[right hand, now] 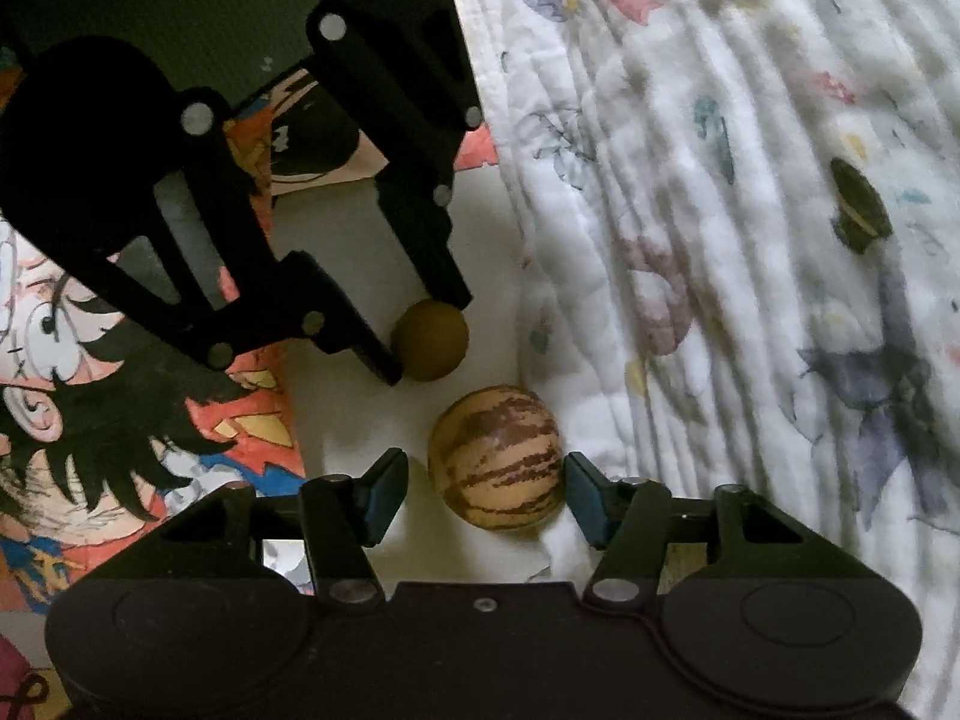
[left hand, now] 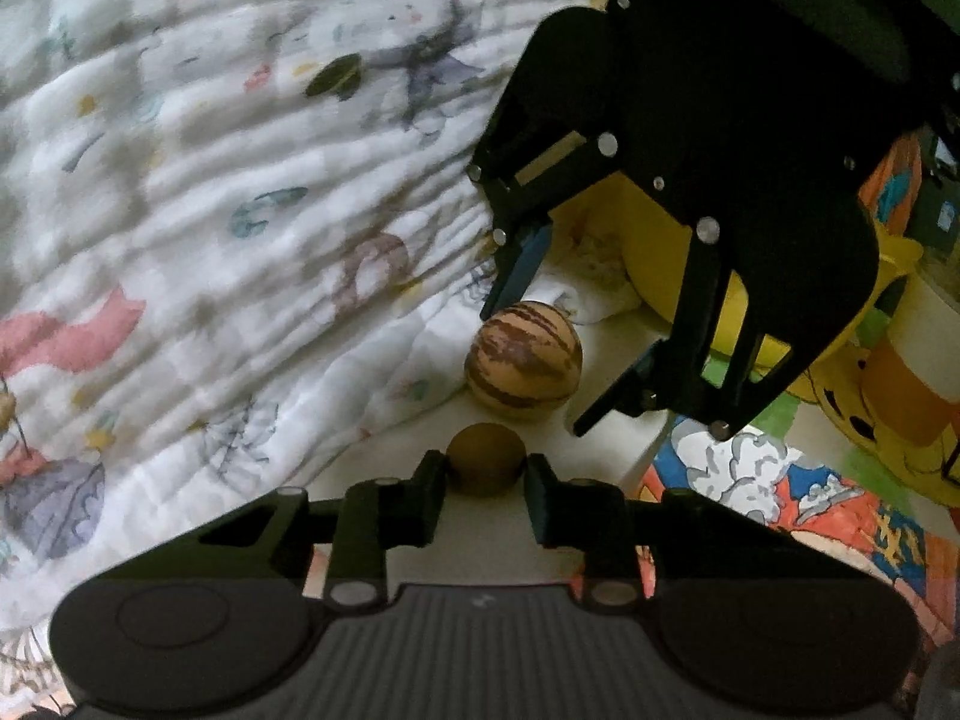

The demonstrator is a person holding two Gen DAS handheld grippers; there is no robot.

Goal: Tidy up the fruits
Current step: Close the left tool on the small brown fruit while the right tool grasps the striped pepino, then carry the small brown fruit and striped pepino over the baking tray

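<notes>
A small round brown fruit (left hand: 486,459) sits on a white surface, and my left gripper (left hand: 486,471) is shut on it, a finger on each side; the fruit also shows in the right wrist view (right hand: 431,340). A larger tan fruit with brown stripes (left hand: 523,360) lies just beyond it. My right gripper (right hand: 487,489) is open, its blue-padded fingers on either side of the striped fruit (right hand: 497,459), not touching it. In the left wrist view the right gripper (left hand: 534,360) hangs over the striped fruit. In the right wrist view the left gripper (right hand: 429,339) reaches in from the upper left.
A white quilted blanket with cartoon prints (left hand: 210,228) borders the fruits. A yellow bowl (left hand: 654,252) stands behind the right gripper. A colourful cartoon-printed mat (right hand: 120,372) lies beside the white surface (right hand: 348,420). A yellow and orange toy (left hand: 888,384) is at the right.
</notes>
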